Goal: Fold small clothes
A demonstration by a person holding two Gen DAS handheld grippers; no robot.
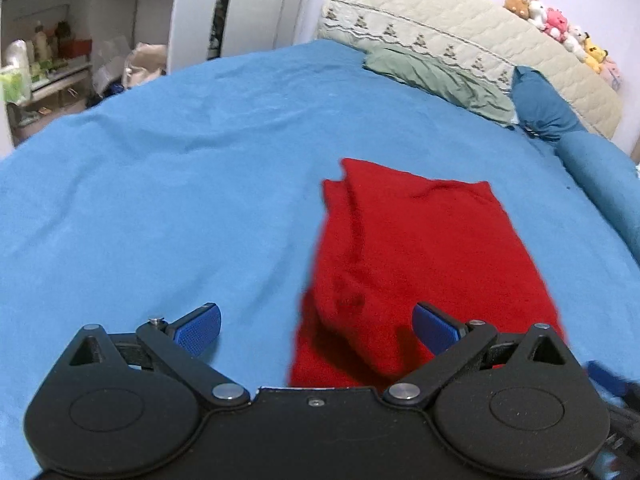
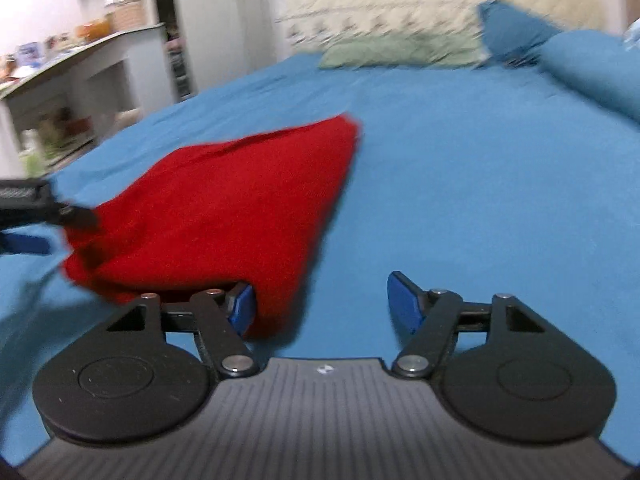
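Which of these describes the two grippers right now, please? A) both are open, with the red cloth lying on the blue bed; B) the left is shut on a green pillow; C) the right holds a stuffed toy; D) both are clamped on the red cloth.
A: the left gripper and the right gripper both show wide gaps between their fingers, and the red cloth lies on the blue bed.

Blue bedsheet (image 1: pixel 180 160), quilted cream headboard (image 1: pixel 460 28), white shelves (image 1: pixel 120 20), plush toys (image 1: pixel 560 28)
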